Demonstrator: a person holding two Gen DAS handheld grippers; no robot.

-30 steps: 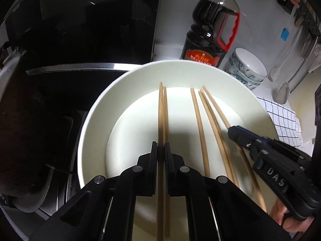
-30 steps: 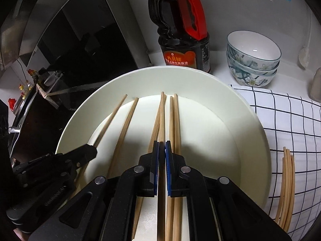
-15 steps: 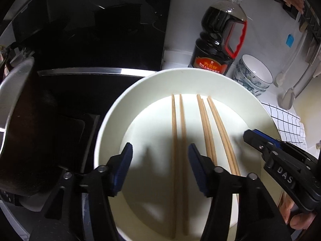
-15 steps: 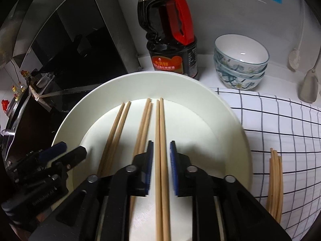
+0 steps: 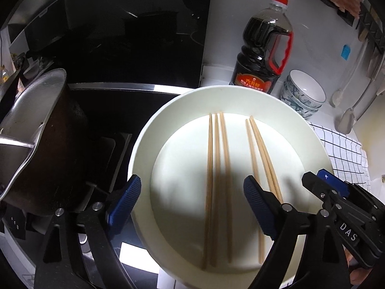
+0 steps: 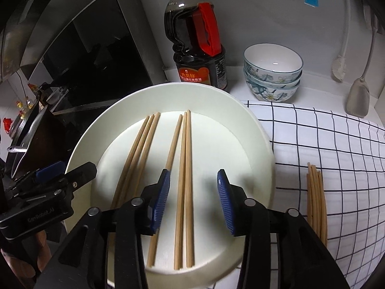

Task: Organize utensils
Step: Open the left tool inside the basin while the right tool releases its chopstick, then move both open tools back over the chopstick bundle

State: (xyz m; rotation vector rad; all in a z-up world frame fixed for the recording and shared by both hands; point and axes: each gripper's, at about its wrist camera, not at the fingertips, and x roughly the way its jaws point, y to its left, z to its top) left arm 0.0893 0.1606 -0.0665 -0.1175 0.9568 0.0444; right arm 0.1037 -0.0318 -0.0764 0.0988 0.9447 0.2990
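Several wooden chopsticks (image 5: 216, 180) lie in two groups on a large white plate (image 5: 168, 110). They also show in the right wrist view (image 6: 185, 168) on the plate (image 6: 255, 130). My left gripper (image 5: 192, 202) is open and empty above the plate's near left side. My right gripper (image 6: 193, 200) is open and empty above the right group of chopsticks. The right gripper also shows at the lower right of the left wrist view (image 5: 336, 204). The left gripper shows at the left of the right wrist view (image 6: 57, 178). A bundle of chopsticks (image 6: 316, 200) lies on a checked cloth (image 6: 336, 144).
A dark soy sauce bottle (image 6: 197, 45) stands behind the plate, beside stacked patterned bowls (image 6: 273, 72). A black stove surface (image 5: 120, 110) and a metal pot (image 5: 36, 132) are at the left. A spatula (image 6: 358, 96) and a brush (image 6: 340, 65) hang at the right wall.
Both grippers have opened, let go of the chopsticks they held, and pulled back from the plate. The released chopsticks now lie flat on the plate.
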